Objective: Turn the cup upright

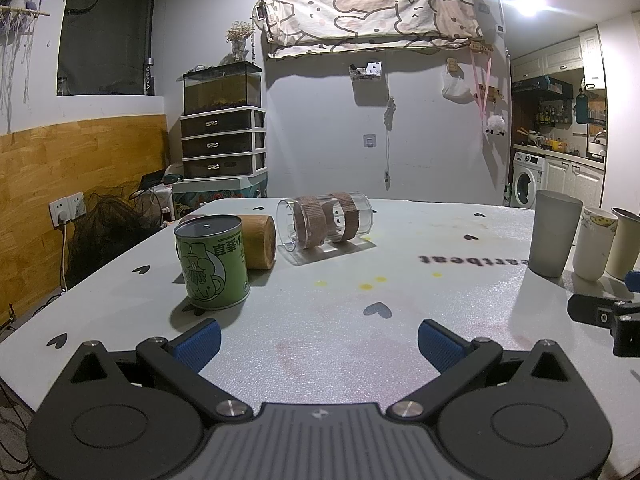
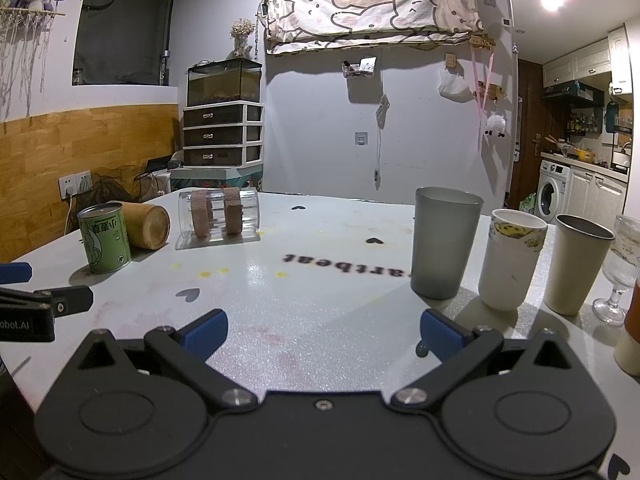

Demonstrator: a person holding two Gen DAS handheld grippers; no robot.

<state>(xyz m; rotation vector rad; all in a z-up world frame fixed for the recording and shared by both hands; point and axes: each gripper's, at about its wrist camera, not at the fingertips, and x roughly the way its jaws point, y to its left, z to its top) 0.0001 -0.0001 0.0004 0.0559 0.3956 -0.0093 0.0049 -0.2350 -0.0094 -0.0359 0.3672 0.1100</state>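
**Status: both grippers released, cups on their sides**

My left gripper sits low over the near edge of the table. Its blue fingers are spread wide and hold nothing. My right gripper sits alongside it at the same near edge, fingers likewise spread wide with only bare table between them. Each gripper shows at the edge of the other's view.

Task items:
- A clear cup lies on its side toward the far edge, left of centre. Two brown bands wrap its body. Its mouth faces left, toward the near side.
- A wooden cup also lies on its side, just beside the clear cup on its left. In the right wrist view its round end faces the camera.

Other items:
- A green can stands upright near the left edge, in front of the wooden cup; whether they touch I cannot tell.
- A grey cup stands upright on the right side.
- A white cup with a printed rim stands just right of it.
- A beige cup stands upright next in the row.
- A ribbed goblet stands at the right edge.

Neither gripper touches any item.
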